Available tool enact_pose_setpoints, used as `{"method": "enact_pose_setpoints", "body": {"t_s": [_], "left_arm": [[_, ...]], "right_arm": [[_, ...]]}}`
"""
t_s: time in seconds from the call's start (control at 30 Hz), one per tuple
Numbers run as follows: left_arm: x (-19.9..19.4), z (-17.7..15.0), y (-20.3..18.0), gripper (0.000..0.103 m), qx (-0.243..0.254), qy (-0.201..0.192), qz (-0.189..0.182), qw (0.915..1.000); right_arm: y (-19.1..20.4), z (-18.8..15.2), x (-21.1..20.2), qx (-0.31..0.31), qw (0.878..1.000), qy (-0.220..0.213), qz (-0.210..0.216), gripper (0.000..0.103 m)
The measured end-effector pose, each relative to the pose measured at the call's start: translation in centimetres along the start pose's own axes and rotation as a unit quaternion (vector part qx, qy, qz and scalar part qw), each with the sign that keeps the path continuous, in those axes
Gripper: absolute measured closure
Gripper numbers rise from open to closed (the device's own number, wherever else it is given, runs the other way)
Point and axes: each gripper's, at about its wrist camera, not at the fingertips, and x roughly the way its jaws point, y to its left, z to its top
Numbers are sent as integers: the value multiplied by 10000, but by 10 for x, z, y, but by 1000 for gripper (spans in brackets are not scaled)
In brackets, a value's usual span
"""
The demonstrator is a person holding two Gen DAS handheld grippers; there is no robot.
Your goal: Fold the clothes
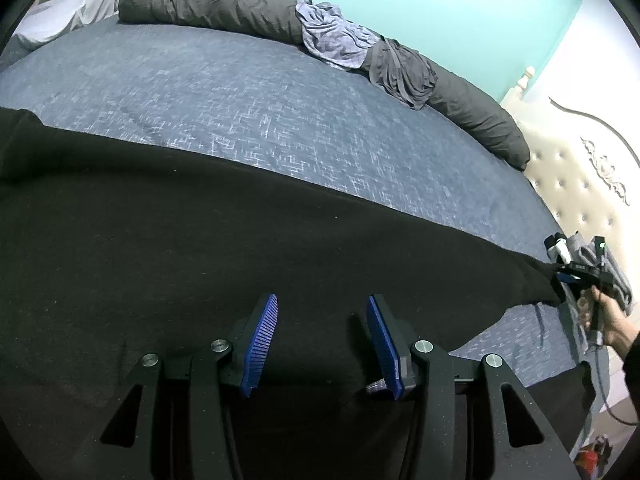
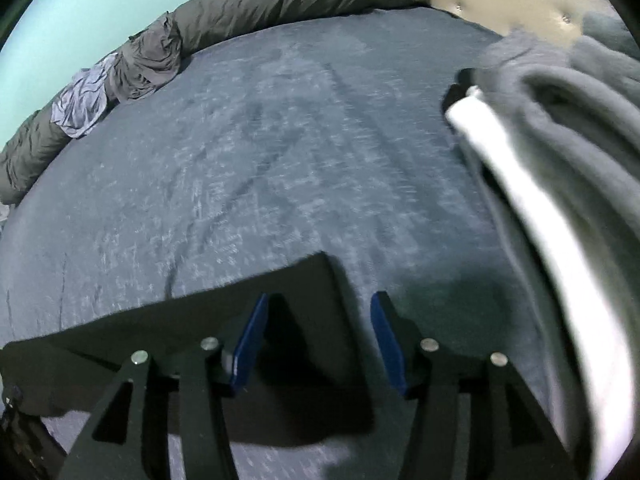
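1. Black garment (image 1: pixel 200 240) lies spread flat on the blue bed (image 1: pixel 240 92), under both my grippers.
2. Left gripper (image 1: pixel 322 320) hovers unclenched above it.
3. Right gripper (image 2: pixel 316 320) is released, its corner lying loose between the jaws.

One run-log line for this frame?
stage: laying flat | black garment: spread on bed | left gripper: open above it | right gripper: open, at corner

A black garment (image 1: pixel 200 240) lies spread flat across the blue bed (image 1: pixel 240 92). The left gripper (image 1: pixel 322 312) hovers over it, jaws apart. Far right, a hand (image 1: pixel 604 320) holds the right gripper (image 1: pixel 568 276) at the cloth's corner.
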Motion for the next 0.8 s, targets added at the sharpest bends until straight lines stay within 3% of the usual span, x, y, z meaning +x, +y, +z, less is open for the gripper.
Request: {"method": "enact_pose_setpoints", "body": {"t_s": [0.03,0.07,0.1,0.2,0.27,0.37,0.6,0.8], "left_arm": [[-3,1,1,52,-10,-19,4,10000],[-5,2,3,52,-13,-43,5,10000],[-8,3,4,52,-15,-78,10,10000],[-19,8,13,52,-13,-169,68,9998],[-27,13,24,52,-91,-263,154,9995],[-42,25,50,41,-419,-423,306,9978],[-72,80,133,39,-947,-364,1135,9883],[-88,120,196,39,-1375,-380,1539,9777]], "right_arm": [[2,0,2,-33,10000,2,13,49],[5,-1,3,-73,10000,5,19,59],[7,-1,5,-113,9999,9,26,80],[13,-7,4,-194,9998,-43,-43,93],[13,-13,-4,-195,9996,-187,-65,95],[9,-18,-18,-157,9992,-363,-95,95],[5,-19,-39,-200,9987,-471,40,95],[8,-22,-41,-250,9989,-398,76,95]]}}
